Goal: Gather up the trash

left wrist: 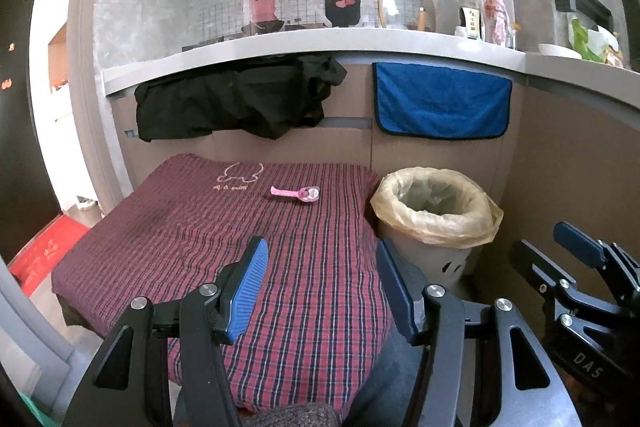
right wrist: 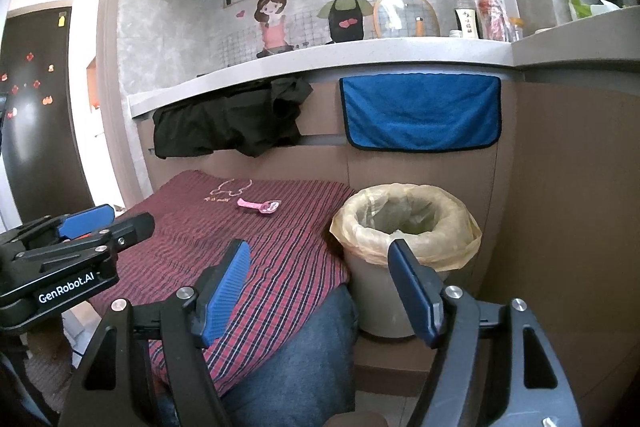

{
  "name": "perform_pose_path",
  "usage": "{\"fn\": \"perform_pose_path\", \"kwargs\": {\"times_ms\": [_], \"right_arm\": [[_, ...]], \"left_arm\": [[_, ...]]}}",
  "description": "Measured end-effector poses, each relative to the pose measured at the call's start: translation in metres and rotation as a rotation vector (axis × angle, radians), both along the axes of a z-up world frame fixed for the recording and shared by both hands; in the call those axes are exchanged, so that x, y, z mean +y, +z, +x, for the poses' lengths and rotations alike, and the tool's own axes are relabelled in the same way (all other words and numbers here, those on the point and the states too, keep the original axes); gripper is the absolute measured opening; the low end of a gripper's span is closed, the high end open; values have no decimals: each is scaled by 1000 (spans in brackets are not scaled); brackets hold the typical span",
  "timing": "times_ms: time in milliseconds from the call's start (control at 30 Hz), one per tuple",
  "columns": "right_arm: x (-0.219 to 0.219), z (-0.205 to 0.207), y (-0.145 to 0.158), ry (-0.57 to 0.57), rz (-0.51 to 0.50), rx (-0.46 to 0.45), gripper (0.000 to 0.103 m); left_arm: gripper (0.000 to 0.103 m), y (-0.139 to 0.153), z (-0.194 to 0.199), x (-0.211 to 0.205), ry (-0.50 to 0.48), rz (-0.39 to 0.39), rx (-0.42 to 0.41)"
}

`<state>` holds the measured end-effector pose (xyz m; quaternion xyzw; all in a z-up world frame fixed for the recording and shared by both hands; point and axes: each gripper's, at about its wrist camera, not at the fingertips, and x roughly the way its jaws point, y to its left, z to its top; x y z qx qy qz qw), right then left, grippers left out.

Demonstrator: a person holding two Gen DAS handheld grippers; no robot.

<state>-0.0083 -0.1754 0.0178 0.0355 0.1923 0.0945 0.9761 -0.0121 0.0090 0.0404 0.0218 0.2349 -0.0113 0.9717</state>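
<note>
While my left gripper (left wrist: 320, 263) and right gripper (right wrist: 320, 263) hang wide open and empty, nothing is collected yet. Beyond them, the pink wrapper (left wrist: 296, 193) lies on the plaid cloth (left wrist: 192, 235), left of the lined bin (left wrist: 436, 205); next I reach for it. Only the right view shows the bin's foot.

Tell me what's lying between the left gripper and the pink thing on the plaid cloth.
Nothing: only bare plaid cloth lies between the open left gripper and the pink item, per the left wrist view.
</note>
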Motion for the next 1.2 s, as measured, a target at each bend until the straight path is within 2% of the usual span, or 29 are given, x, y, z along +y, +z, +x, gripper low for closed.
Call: {"fn": "perform_pose_path", "kwargs": {"times_ms": [1200], "right_arm": [[-1, 1, 1, 4, -2, 1, 69]], "left_arm": [[57, 0, 2, -1, 4, -5, 5]]}}
